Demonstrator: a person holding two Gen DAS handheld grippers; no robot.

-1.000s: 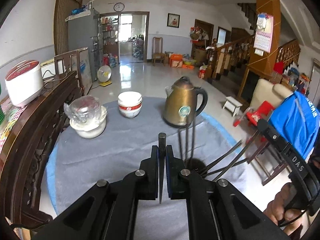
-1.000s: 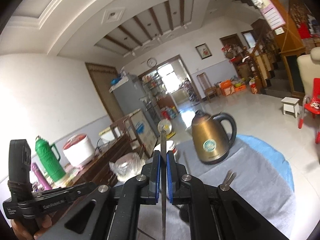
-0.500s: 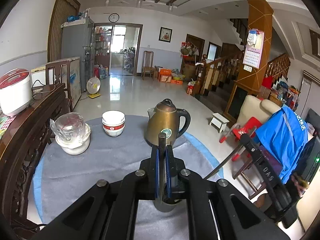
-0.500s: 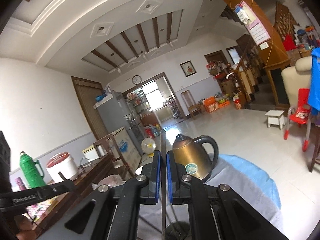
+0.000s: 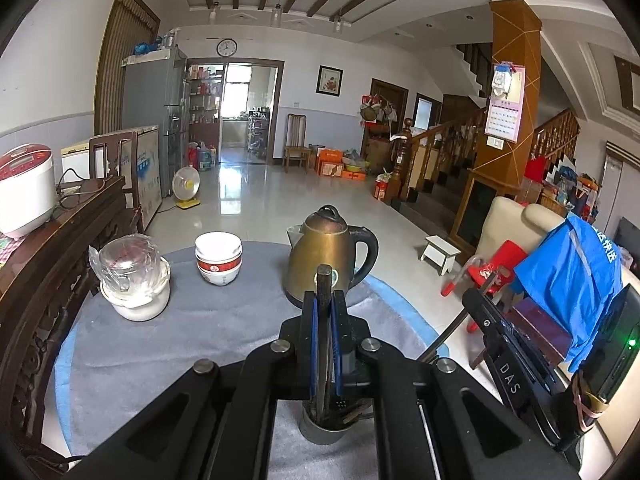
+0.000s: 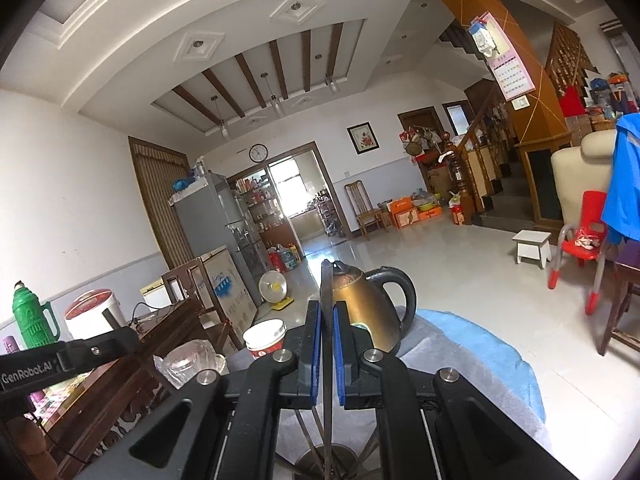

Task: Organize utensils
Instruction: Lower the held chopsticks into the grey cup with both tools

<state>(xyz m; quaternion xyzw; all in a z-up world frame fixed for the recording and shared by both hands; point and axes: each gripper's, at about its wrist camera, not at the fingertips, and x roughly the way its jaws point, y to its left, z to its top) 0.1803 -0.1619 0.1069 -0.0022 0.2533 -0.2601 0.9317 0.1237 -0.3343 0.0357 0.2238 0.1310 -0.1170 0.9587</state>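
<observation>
A dark utensil (image 5: pixel 323 320) is being pinched by the closed left gripper (image 5: pixel 324 312), another utensil (image 6: pixel 327 344) by the closed right gripper (image 6: pixel 326 344), both over the grey cup (image 5: pixel 324 428). Tipping risked if rim is being struck.

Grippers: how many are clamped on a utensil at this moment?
2. The left gripper pinches a dark flat utensil handle above the grey metal utensil cup; the right gripper pinches a thin dark utensil. Both utensils' lower ends are hidden.
</observation>
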